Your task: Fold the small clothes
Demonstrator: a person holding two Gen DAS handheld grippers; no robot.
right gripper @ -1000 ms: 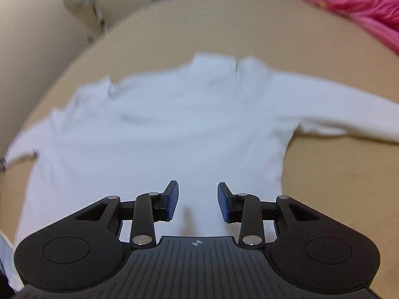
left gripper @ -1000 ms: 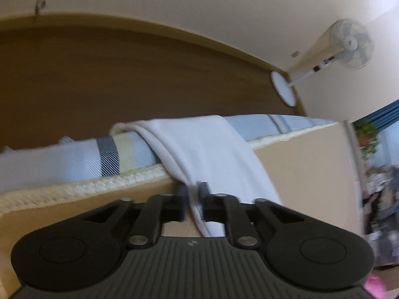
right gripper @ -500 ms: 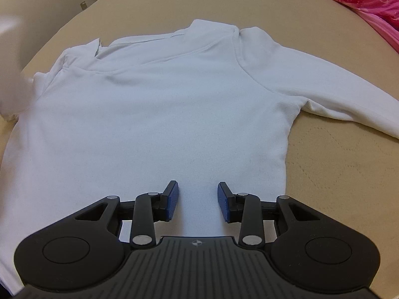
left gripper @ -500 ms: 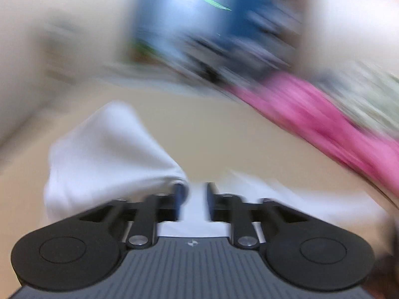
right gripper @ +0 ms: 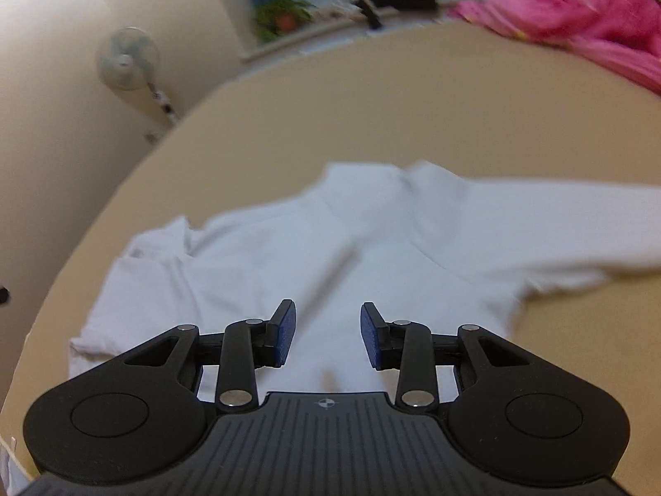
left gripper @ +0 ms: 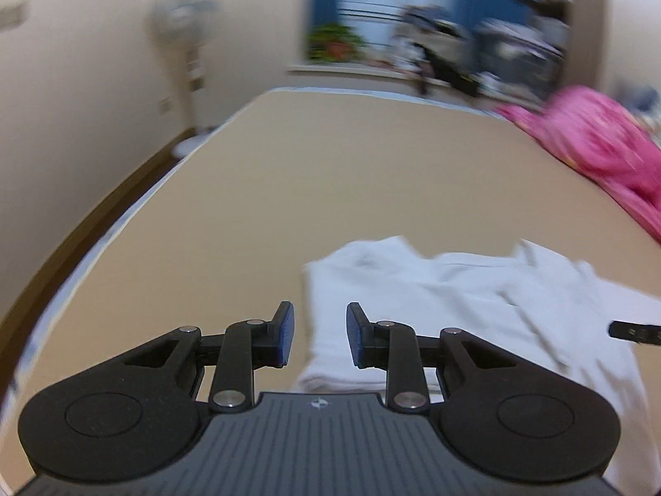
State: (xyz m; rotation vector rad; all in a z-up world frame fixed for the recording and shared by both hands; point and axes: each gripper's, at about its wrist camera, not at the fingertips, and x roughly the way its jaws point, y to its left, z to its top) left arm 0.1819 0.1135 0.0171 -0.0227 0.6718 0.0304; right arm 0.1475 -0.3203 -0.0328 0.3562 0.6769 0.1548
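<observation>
A: Left wrist view shows the left gripper [left gripper: 317, 332] with jaws now spread and empty; 1 second ago they pinched the left sleeve at the bed edge. That sleeve now lies folded over the white shirt [left gripper: 433, 301], at 3 o'clock of the fingers.

B: So 1 sleeve fold seems done. And the right gripper [right gripper: 327, 332]?

A: Its jaws stand apart as before, holding nothing, above the shirt's lower part.

B: Where does the shirt point?

A: It lies flat on the beige bed [right gripper: 372, 103], collar toward 12 o'clock, long axis 6 to 12. The other sleeve [right gripper: 557, 223] stretches toward 3 o'clock, not yet folded.
</observation>
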